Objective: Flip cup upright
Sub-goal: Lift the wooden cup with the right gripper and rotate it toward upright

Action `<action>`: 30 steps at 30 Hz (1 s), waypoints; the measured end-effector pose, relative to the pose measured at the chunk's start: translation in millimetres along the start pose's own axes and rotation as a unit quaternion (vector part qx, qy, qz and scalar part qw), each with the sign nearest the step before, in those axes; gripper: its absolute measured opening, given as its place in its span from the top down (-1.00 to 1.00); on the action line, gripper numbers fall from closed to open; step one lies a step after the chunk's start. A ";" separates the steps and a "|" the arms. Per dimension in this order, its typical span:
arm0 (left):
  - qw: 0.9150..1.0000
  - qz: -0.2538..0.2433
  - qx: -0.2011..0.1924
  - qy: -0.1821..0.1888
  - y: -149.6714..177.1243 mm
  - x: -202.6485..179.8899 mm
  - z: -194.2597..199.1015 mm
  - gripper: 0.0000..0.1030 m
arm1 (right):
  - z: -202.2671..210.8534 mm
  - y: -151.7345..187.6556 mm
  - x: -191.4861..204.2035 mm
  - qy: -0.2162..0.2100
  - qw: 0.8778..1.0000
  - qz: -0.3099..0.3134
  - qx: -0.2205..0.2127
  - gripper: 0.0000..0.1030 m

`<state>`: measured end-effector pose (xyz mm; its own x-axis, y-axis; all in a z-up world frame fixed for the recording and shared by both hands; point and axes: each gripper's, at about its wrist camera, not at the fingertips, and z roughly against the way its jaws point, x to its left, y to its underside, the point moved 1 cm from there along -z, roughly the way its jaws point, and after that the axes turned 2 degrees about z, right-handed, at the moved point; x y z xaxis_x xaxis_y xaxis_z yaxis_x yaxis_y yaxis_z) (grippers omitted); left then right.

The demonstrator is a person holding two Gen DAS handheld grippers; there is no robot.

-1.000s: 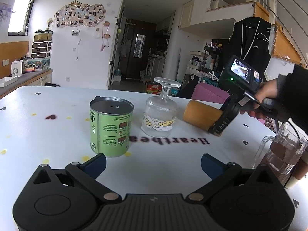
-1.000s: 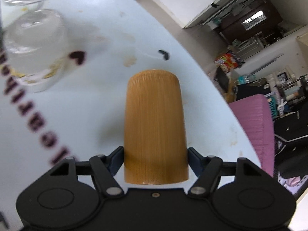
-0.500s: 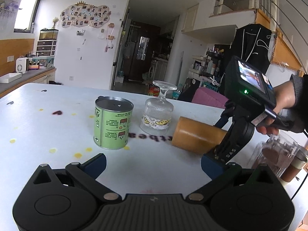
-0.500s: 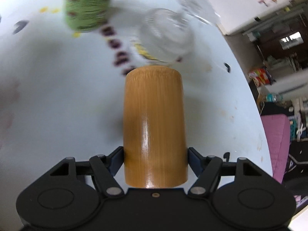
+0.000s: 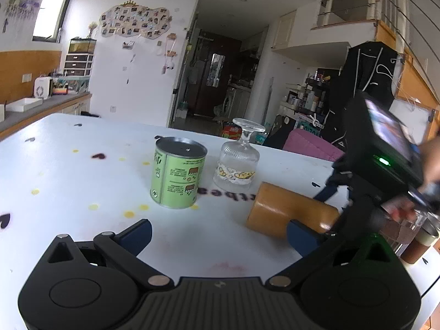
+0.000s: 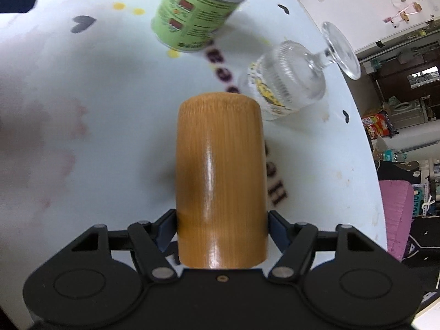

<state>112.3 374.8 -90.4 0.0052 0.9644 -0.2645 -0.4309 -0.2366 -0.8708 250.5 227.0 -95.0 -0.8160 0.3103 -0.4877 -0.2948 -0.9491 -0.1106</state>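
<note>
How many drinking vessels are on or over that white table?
3. A wooden cup held sideways in the right gripper, an upside-down stemmed glass beside the green can, and a glass jug at the right edge. Others may be hidden.

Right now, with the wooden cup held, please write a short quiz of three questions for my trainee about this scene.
1. True or false: the right hand-held gripper is shut on the wooden cup.
2. Multiple choice: the wooden cup is A) upright, B) lying near horizontal, C) standing upside down.
3. Fill in: the stemmed glass stands with its foot pointing ____, beside the green can on the white table.

Key: 1 true; 2 B; 3 up. The left hand-held gripper is open and holds nothing.
</note>
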 end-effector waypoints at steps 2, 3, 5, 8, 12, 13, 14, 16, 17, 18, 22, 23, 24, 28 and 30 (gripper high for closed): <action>1.000 0.007 0.004 -0.002 0.9 2.1 0.1 -0.98 | 6.7 2.6 11.6 0.001 1.000 0.009 -0.007 -0.38; 1.000 0.010 0.005 -0.002 1.5 2.9 0.1 -0.98 | 11.6 4.7 18.6 0.001 1.000 0.013 -0.011 -0.39; 1.000 0.018 0.009 0.000 2.8 4.3 0.3 -0.97 | 20.7 9.0 31.6 0.000 1.000 0.021 -0.021 -0.39; 0.999 0.035 0.020 0.010 6.4 4.7 0.4 -0.97 | 34.1 16.8 51.6 -0.004 0.999 0.026 -0.034 -0.39; 0.998 0.051 0.037 0.021 13.9 3.7 -0.3 -0.92 | 50.3 26.1 78.3 0.001 0.999 0.028 -0.044 -0.39; 0.998 0.052 0.040 0.022 15.7 3.0 0.0 -0.92 | 52.3 28.0 80.7 -0.001 0.999 0.026 -0.047 -0.39; 0.997 0.054 0.043 0.023 17.0 2.9 0.4 -0.91 | 55.8 30.3 84.8 -0.003 0.998 0.022 -0.051 -0.39; 0.997 0.058 0.050 0.026 19.5 1.8 0.5 -0.91 | 61.4 33.6 90.1 -0.009 0.998 0.015 -0.058 -0.39; 0.997 0.059 0.052 0.026 20.5 1.4 0.4 -0.91 | 62.6 34.8 90.6 -0.012 0.998 0.011 -0.063 -0.39; 0.996 0.061 0.055 0.027 21.5 1.1 1.0 -0.91 | 63.6 35.6 90.6 -0.017 0.998 0.008 -0.068 -0.39; 0.994 0.078 0.069 0.036 26.2 1.6 3.4 -0.91 | 66.7 41.9 81.7 -0.056 0.993 -0.031 -0.100 -0.53; 0.992 0.086 0.076 0.043 27.9 1.9 3.3 -0.89 | 67.5 44.9 77.8 -0.068 0.991 -0.047 -0.109 -0.56; 0.991 0.096 0.084 0.050 29.3 2.6 2.5 -0.85 | 68.4 49.2 72.6 -0.081 0.987 -0.068 -0.119 -0.57; 0.967 0.178 0.138 0.114 39.0 7.6 -6.9 -0.73 | 68.8 69.7 57.2 -0.124 0.970 -0.148 -0.150 -0.56; 0.951 0.218 0.166 0.144 44.5 8.7 -13.9 -0.65 | 68.0 81.8 52.2 -0.145 0.958 -0.182 -0.165 -0.55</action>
<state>105.7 371.0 -137.3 -0.0129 0.6985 -0.7155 -0.7102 -0.5102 -0.4852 149.9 169.2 -70.6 -0.8064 0.5811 -0.1095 -0.4522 -0.7253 -0.5191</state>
